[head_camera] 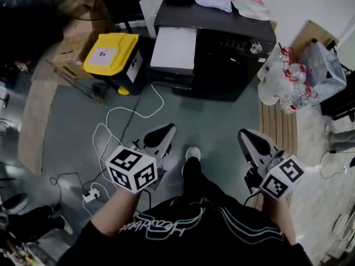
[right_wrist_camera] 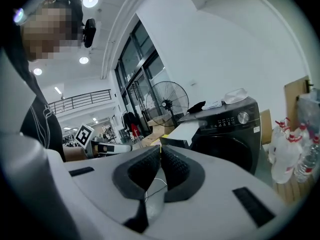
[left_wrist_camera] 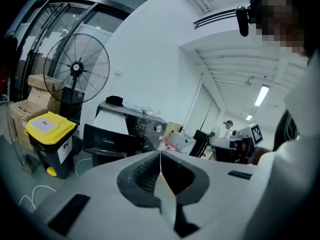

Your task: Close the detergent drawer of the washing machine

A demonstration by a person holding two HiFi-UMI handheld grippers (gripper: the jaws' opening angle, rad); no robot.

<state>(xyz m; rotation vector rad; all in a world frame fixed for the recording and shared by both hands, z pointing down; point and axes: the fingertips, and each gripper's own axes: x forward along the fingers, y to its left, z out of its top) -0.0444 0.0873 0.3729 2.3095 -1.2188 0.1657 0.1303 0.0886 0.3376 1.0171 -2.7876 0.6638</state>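
Standing well back from the washing machine (head_camera: 233, 54), the person holds the left gripper (head_camera: 165, 133) and right gripper (head_camera: 248, 136) low, fingers of each pressed together on nothing. The detergent drawer (head_camera: 173, 49) juts out at the machine's left, far ahead. Closing it well probably means meeting its front face squarely and pushing straight in until it sits flush.

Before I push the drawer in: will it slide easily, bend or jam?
The drawer sticks far out of the washer, so it probably rides on guides and should slide with a light push. It looks like rigid plastic, unlikely to bend. Its front is wide, so an off-centre push might jam it.
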